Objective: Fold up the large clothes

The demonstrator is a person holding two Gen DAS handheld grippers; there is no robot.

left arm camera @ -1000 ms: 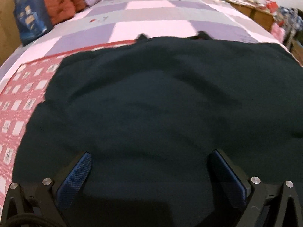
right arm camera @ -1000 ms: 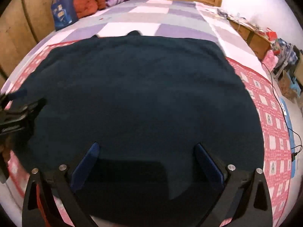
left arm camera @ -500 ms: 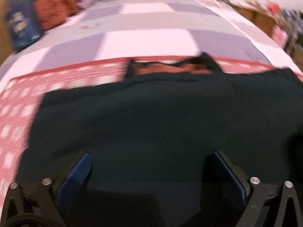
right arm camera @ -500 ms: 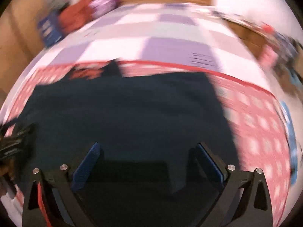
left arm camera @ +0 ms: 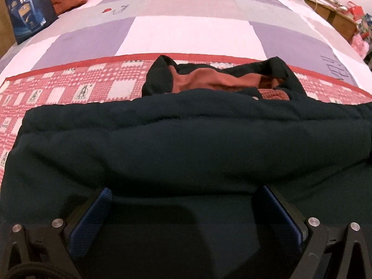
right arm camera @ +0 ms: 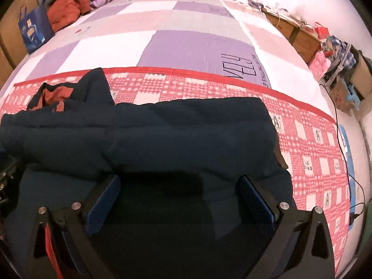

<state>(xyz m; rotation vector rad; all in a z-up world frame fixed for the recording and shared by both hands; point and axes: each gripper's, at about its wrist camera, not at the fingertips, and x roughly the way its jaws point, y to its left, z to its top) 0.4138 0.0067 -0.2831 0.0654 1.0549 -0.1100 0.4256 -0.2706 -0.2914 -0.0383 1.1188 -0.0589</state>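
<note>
since before, jacket [left arm camera: 186, 144] doubled back toward both grippers, left gripper [left arm camera: 186, 211] and right gripper [right arm camera: 179, 202] (jaws wide, empty); further folds remain.

A second ago the dark garment [left arm camera: 186, 144] lay spread flat up the bed, its far edge reaching the purple and white quilt squares [left arm camera: 190, 34] near the top of both frames; now that far part is doubled back toward the cameras, so its upper edge is a thick rounded fold across the middle of each frame. The red checked blanket [right arm camera: 309, 139] that was covered shows as a broad band above the fold (in both views). The rust-orange lining [left arm camera: 209, 81] at the collar, only a dark bump before, now lies exposed above the fold, upper centre in the left view and upper left in the right.
</note>
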